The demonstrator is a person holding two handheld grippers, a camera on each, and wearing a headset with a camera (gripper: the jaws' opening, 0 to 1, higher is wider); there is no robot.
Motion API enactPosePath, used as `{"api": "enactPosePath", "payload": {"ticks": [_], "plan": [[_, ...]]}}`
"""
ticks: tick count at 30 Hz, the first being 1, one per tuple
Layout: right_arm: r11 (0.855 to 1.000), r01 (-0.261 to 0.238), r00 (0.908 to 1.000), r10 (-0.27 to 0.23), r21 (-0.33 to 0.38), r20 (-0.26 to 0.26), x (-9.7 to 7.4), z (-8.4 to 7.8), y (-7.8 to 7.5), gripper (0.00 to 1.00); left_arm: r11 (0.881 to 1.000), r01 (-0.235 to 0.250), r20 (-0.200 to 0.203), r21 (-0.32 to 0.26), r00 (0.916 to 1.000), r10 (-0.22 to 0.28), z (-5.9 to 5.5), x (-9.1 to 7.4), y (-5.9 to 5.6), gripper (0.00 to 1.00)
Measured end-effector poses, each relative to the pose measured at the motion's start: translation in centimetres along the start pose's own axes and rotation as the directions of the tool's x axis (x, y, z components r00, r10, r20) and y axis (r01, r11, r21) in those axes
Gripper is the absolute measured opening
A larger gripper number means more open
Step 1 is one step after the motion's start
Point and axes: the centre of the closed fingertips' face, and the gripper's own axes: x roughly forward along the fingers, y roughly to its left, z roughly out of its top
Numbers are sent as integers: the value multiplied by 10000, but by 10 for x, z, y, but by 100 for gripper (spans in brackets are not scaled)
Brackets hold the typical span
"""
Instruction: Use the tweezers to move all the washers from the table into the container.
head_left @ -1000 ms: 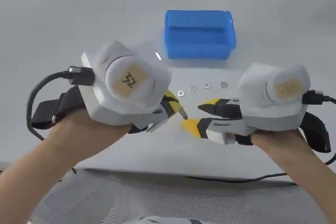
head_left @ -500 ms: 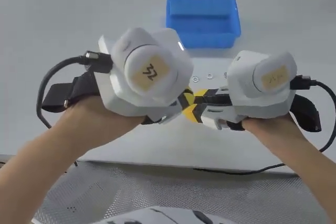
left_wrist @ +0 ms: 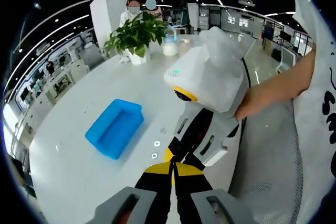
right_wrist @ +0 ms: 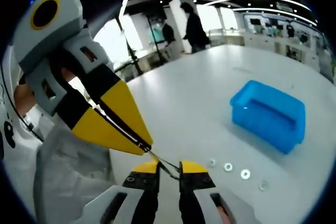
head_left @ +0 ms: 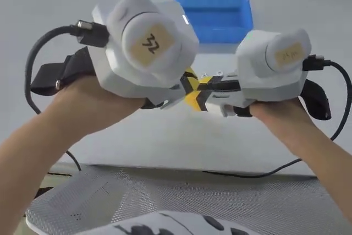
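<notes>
While the left hand-held gripper (right_wrist: 148, 147) pinches thin dark metal tweezers (right_wrist: 160, 162), their long axis runs into the narrow gap of the right hand-held gripper (right_wrist: 169, 168), grip uncertain, and small silver washers (right_wrist: 229, 167) lie beyond on the white worktop (right_wrist: 189, 98), near the blue plastic container (right_wrist: 269, 113).
</notes>
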Motion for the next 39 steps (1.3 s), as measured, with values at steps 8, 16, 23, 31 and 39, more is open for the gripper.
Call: {"api": "enactPosePath", "payload": {"ticks": [8, 16, 23, 31, 39], "plan": [[10000, -30, 9999, 30, -29, -104, 4, -3, -3, 10, 10000, 28, -65, -45, 10000, -29, -3, 3, 2, 0], [10000, -4, 9999, 4, -12, -163, 9, -4, -6, 10, 10000, -12, -138, -9, 9999, 11, -6, 7, 5, 0], [9997, -135, 9998, 138, 201, -147, 8, -4, -7, 10, 9999, 45, -120, -161, 9999, -47, -6, 7, 6, 0], [9986, 206, 9990, -224, -484, -378, 8, -4, -9, 7, 9998, 109, -47, -172, 9999, -110, -4, 8, 9, 0], [9947, 373, 9983, -413, -959, -401, 1, 3, -8, 7, 9995, 266, 58, 177, 9996, -267, 2, 3, 9, 0]]}}
